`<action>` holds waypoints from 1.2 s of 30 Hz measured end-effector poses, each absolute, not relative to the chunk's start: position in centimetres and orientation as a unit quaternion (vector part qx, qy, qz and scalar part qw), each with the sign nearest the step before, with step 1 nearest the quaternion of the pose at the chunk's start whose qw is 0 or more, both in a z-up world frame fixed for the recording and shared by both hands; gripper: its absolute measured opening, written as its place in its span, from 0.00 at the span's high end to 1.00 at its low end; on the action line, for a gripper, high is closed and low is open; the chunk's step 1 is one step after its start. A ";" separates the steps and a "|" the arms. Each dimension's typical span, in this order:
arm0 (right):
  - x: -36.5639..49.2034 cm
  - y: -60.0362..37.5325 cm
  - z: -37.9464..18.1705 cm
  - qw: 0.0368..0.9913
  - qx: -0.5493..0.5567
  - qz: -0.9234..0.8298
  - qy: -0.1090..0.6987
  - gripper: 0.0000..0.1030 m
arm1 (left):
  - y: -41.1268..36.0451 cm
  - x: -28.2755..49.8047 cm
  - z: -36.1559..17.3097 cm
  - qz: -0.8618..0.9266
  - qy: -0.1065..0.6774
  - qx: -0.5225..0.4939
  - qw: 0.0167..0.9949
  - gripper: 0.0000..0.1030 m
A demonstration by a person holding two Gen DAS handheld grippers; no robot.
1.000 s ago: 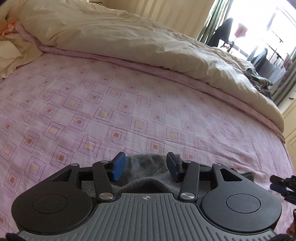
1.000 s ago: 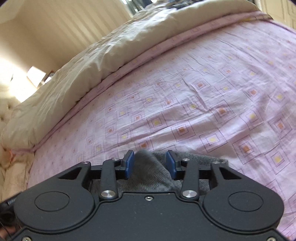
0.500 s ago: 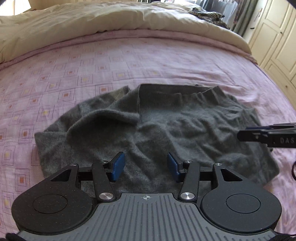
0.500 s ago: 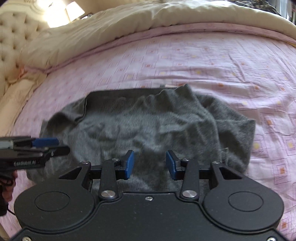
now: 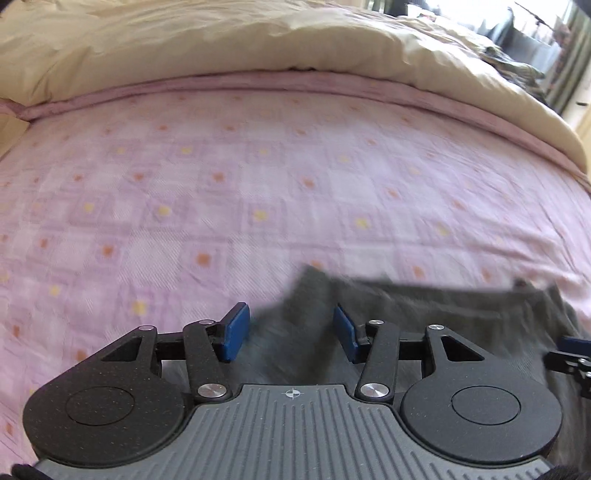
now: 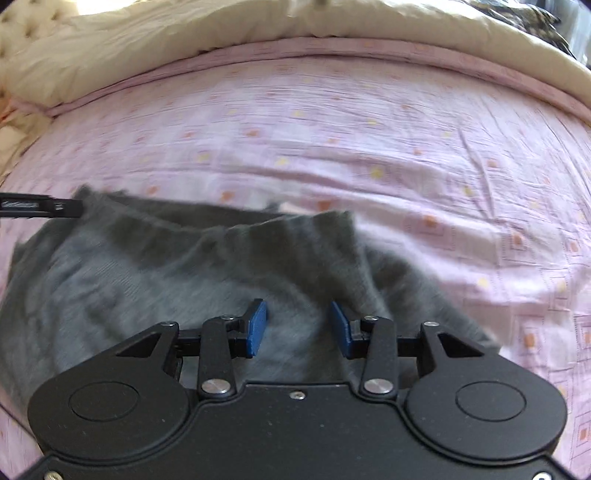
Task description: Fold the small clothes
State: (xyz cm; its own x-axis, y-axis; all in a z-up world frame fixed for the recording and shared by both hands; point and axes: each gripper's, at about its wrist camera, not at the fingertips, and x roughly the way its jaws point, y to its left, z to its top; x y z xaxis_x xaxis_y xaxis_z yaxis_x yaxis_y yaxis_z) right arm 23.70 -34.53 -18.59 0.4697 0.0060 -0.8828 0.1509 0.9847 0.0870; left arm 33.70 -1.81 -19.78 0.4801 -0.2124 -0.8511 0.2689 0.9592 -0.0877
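Note:
A dark grey knit garment [image 6: 147, 273] lies crumpled on the pink patterned bedsheet [image 6: 406, 147]. My right gripper [image 6: 298, 328] is open, low over the garment's right part, with grey cloth showing between its blue pads. My left gripper [image 5: 290, 334] is open too, and the garment's [image 5: 443, 302] far left corner sits between its pads. One of the left gripper's fingers [image 6: 55, 208] shows side-on at that corner in the right wrist view. One of the right gripper's fingers [image 5: 570, 345] shows at the right edge of the left wrist view. Both views are motion-blurred.
A cream duvet [image 5: 221, 44] is bunched along the far side of the bed, with a pink folded hem [image 5: 295, 79] below it. A tufted headboard [image 6: 22, 22] is at the far left. Bare sheet [image 5: 221, 184] stretches beyond the garment. Curtains and furniture stand at the far right.
Both grippers have dropped low and moved forward over the garment, toward its far edge. The views now look along the bed rather than down. Both jaws stay apart.

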 end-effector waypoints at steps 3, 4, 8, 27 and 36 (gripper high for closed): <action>24.4 -35.8 -18.5 0.853 0.089 -0.065 0.511 0.52 | -1.4 34.3 -19.0 -0.120 0.484 0.032 0.866 0.53; 24.4 -35.8 -18.3 0.854 0.088 -0.072 0.507 0.52 | -1.4 34.1 -18.5 -0.120 0.479 0.031 0.869 0.53; 23.7 -34.5 -16.7 0.875 0.067 -0.059 0.476 0.51 | -1.7 31.0 -16.5 -0.168 0.457 0.040 0.872 0.53; 28.6 -25.5 -17.1 0.872 -0.077 0.163 0.455 0.52 | -2.5 18.5 -16.9 -0.226 0.481 0.071 0.844 0.52; 29.4 -25.2 -18.2 0.853 -0.095 0.186 0.478 0.94 | -1.1 18.3 -16.8 -0.201 0.487 0.046 0.849 0.52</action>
State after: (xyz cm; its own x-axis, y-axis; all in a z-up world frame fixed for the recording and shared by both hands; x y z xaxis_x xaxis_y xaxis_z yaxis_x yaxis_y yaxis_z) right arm 29.36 -25.22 -18.17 0.4730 0.2273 -0.8512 -0.4089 0.9124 0.0165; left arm 18.26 -1.10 -16.81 0.4457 -0.2959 -0.8449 0.3854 0.9153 -0.1172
